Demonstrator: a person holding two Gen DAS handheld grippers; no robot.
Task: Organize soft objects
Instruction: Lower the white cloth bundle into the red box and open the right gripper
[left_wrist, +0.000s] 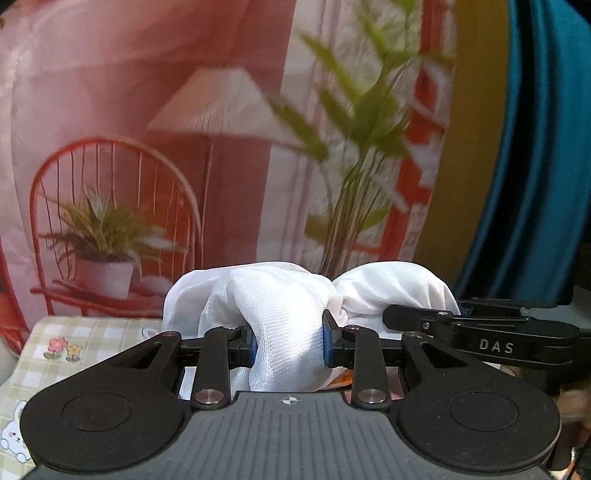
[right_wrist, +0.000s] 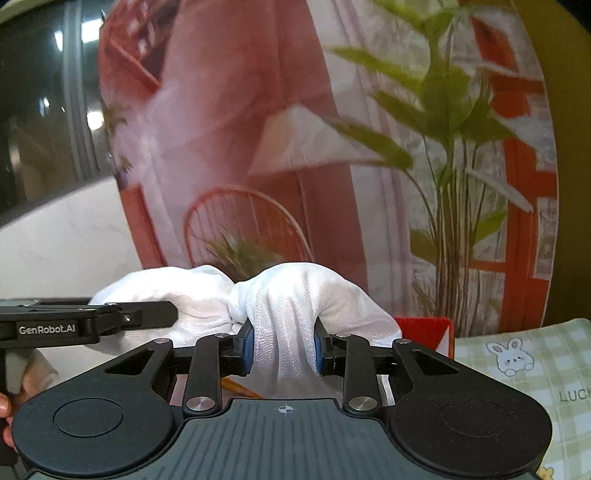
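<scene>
Two grippers hold one white cloth (left_wrist: 288, 314) between them, lifted in front of a printed backdrop (left_wrist: 147, 110). Left gripper (left_wrist: 288, 345) pinches a bunched fold between its blue pads (left_wrist: 252, 345), jaws narrow; the other gripper reaches in from 3 o'clock, where the cloth swells again. Right gripper (right_wrist: 283, 352) squeezes its own fold the same way, jaws narrow, with its twin entering from 9 o'clock. Checked tablecloth (left_wrist: 92, 343) shows at 8 o'clock in the left view, and at 4 o'clock in the right view, near a red box (right_wrist: 424, 328).
</scene>
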